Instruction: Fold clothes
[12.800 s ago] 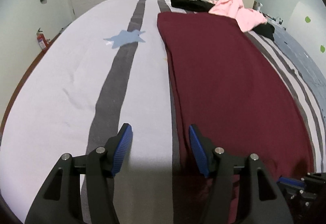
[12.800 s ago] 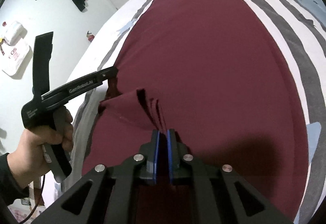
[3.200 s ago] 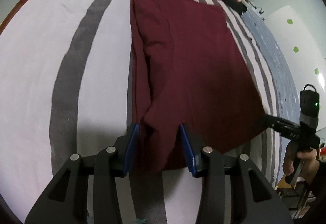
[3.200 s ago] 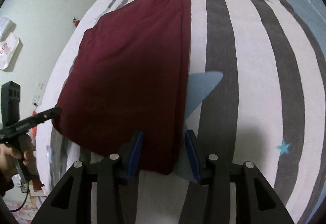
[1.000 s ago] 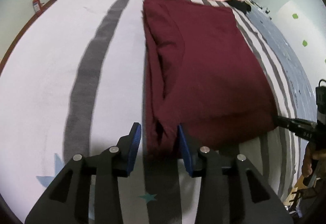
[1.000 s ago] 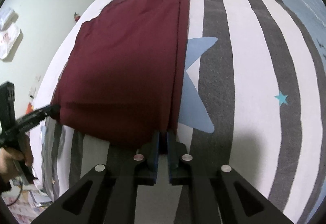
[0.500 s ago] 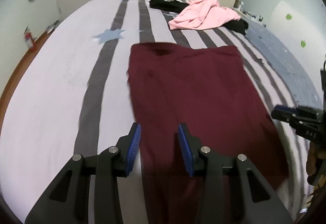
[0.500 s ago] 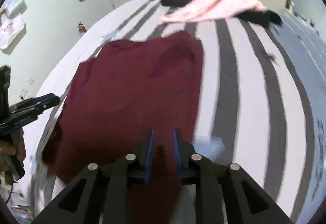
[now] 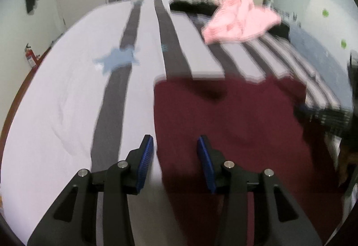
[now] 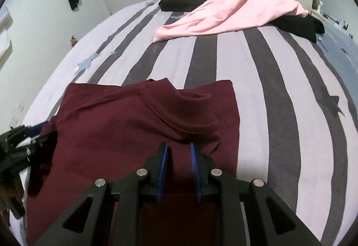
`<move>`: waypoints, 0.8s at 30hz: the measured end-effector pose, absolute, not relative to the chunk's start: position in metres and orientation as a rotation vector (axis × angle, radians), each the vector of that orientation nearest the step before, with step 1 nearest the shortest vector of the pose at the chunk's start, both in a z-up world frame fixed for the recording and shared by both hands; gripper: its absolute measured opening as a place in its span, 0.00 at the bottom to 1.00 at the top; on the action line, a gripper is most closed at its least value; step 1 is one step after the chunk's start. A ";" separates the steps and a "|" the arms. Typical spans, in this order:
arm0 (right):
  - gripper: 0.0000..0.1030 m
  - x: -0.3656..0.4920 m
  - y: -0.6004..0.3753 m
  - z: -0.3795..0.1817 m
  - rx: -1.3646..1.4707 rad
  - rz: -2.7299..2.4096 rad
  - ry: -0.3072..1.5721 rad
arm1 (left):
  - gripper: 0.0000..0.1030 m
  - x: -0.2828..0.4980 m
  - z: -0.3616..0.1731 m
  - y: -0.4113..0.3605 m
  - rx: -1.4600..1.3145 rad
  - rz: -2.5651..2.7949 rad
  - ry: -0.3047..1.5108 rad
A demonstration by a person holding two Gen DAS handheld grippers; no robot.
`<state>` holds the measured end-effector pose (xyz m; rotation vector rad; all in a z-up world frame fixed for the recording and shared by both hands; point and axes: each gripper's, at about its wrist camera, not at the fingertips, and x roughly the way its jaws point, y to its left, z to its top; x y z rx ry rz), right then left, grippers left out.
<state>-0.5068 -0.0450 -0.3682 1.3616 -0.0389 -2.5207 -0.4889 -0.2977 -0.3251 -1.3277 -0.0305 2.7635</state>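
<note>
Where stripes show, folded maroon garment

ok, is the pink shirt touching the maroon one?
Apart. The right wrist view shows the pink shirt lying far up the bed, with a wide band of bare striped bedsheet between it and the far edge of the maroon shirt.

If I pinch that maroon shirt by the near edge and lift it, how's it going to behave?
The maroon shirt will probably drape limply: it already rumples around its stitched collar. Its folded layers may slide apart unless both are pinched. Pushed, it would likely bunch on the striped bedsheet rather than glide.
</note>
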 end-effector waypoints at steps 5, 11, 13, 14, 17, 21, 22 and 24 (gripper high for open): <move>0.17 -0.500 -0.036 -0.369 1.333 -2.535 -0.051 | 0.36 -0.531 -0.321 -0.279 -1.352 2.699 0.040; 0.19 -0.498 -0.037 -0.368 1.320 -2.551 -0.057 | 0.27 -0.570 -0.341 -0.258 -1.487 2.574 0.097; 0.19 -0.497 -0.036 -0.368 1.317 -2.550 -0.065 | 0.27 -0.576 -0.343 -0.249 -1.491 2.572 0.141; 0.19 -0.499 -0.036 -0.368 1.316 -2.548 -0.069 | 0.27 -0.580 -0.344 -0.246 -1.484 2.584 0.151; 0.19 -0.501 -0.034 -0.369 1.319 -2.540 -0.090 | 0.27 -0.595 -0.347 -0.244 -1.461 2.625 0.129; 0.19 -0.509 -0.030 -0.364 1.319 -2.530 -0.125 | 0.27 -0.611 -0.344 -0.259 -1.468 2.682 -0.048; 0.19 -0.511 -0.028 -0.362 1.308 -2.530 -0.136 | 0.27 -0.612 -0.342 -0.260 -1.446 2.679 -0.079; 0.19 -0.518 -0.024 -0.358 1.299 -2.522 -0.156 | 0.27 -0.605 -0.331 -0.259 -1.375 2.668 -0.094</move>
